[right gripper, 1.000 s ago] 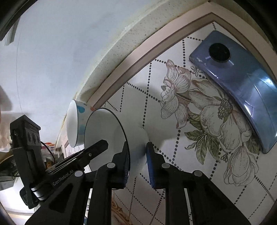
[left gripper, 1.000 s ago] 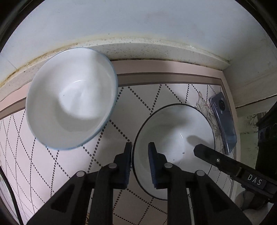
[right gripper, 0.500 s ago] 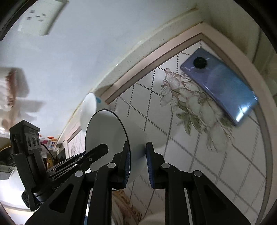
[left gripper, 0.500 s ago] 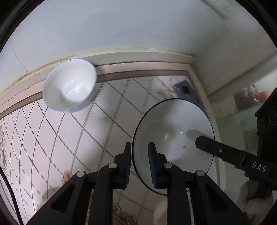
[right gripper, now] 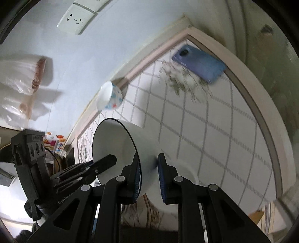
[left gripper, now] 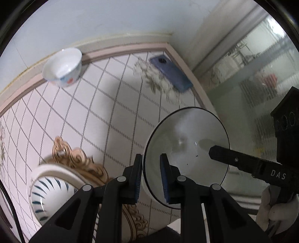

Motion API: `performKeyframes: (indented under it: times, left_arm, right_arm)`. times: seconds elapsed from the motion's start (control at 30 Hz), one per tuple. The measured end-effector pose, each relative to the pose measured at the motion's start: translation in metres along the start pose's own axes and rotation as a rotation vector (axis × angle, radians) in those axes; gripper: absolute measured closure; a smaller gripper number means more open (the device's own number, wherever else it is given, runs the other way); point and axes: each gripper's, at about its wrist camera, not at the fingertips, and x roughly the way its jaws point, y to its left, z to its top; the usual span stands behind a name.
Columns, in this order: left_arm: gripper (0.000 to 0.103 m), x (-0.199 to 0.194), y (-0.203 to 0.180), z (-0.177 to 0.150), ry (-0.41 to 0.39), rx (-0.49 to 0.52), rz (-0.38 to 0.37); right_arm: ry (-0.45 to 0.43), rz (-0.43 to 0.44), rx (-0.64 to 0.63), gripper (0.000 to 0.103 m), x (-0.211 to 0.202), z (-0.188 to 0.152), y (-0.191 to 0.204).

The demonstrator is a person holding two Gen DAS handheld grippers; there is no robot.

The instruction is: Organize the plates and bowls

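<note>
A white bowl with a thin dark rim (left gripper: pixel 186 149) hangs in the air above the tiled counter, held from both sides. My left gripper (left gripper: pixel 151 173) is shut on its near rim. My right gripper (right gripper: pixel 148 173) is shut on the opposite rim of the same bowl (right gripper: pixel 119 149); it also shows in the left wrist view (left gripper: pixel 243 164). A small white bowl with blue and red spots (left gripper: pixel 63 67) stands far back by the wall, also in the right wrist view (right gripper: pixel 109 98). A white bowl with blue stripes (left gripper: pixel 50 192) sits low on the left.
A blue phone (left gripper: pixel 171 72) lies at the counter's far right corner, also in the right wrist view (right gripper: pixel 200 63). The tiled counter (left gripper: pixel 104 115) ends in a pale edge on the right. A wall socket (right gripper: pixel 77 17) and plastic bags (right gripper: pixel 20 74) hang on the wall.
Both grippers have lifted the dark-rimmed bowl up and back from the counter. The spotted bowl and the phone now look smaller and farther away. The striped bowl has come into view.
</note>
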Motion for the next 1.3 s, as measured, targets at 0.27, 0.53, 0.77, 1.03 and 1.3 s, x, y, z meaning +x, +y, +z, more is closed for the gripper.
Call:
performKeyframes:
  times: [0.27,0.53,0.77,1.03,1.3]
  left_arm:
    - [0.086,0.036,-0.014,-0.026,0.07,0.047,0.042]
    - [0.086,0.055,-0.022,-0.032,0.091,0.081,0.091]
    - [0.086,0.059,-0.018,-0.027,0.1,0.067,0.105]
    - [0.086,0.056,-0.021,-0.028,0.1,0.09,0.115]
    - [0.081,-0.039,0.021,0.018,-0.089,-0.023,0.057]
  right_arm:
    - [0.037,-0.036,0.062,0.083,0.018,-0.045,-0.037]
    - [0.029,-0.048,0.09,0.083,0.026,-0.053,-0.055]
    - [0.031,-0.049,0.083,0.083,0.029,-0.05,-0.054]
    - [0.056,-0.067,0.063,0.083,0.033,-0.047,-0.052]
    - [0.021,0.001,0.091,0.064,-0.009,-0.019,-0.034]
